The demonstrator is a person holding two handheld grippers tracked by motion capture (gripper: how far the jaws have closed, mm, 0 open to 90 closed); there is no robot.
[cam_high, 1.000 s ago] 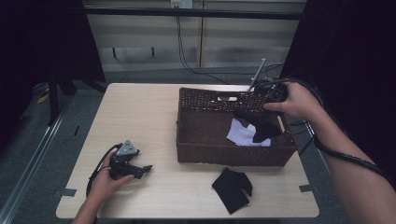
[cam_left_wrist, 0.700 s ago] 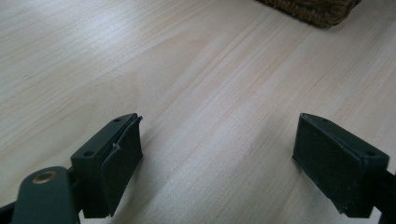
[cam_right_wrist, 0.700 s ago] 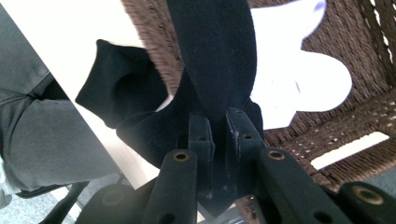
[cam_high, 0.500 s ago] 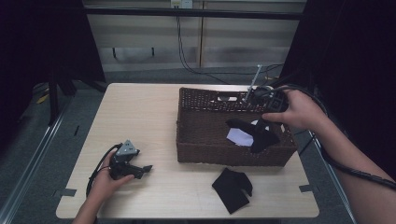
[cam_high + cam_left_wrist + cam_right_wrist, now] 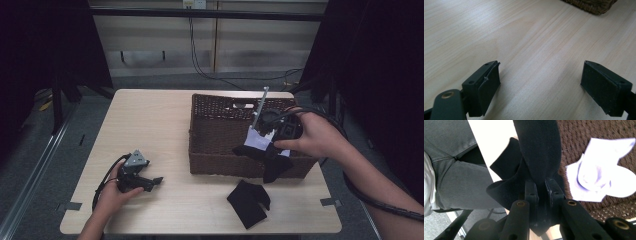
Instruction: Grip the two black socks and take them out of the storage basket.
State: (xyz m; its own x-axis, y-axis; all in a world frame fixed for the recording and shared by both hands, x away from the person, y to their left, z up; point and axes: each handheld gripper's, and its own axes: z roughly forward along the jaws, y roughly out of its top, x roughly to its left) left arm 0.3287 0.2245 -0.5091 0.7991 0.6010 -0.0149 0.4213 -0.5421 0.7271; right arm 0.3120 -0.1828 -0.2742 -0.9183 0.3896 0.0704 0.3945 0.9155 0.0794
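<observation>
Sock (image 5: 541,152) hangs pinched between right claw (image 5: 541,192) jaws.

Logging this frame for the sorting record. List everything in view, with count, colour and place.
table: one, light wood, centre of the high view.
basket: one, dark brown wicker, on the right half of the table.
white cloth: one, white, lying inside the basket.
held black cloth: one, black, hanging over the basket's front wall.
black cloth on table: one, black, on the table in front of the basket.
left gripper: one, black with a grey plate, resting on the table at front left, fingers open with nothing between them.
right gripper: one, black, above the basket's front right, fingers shut on the held black cloth.
</observation>
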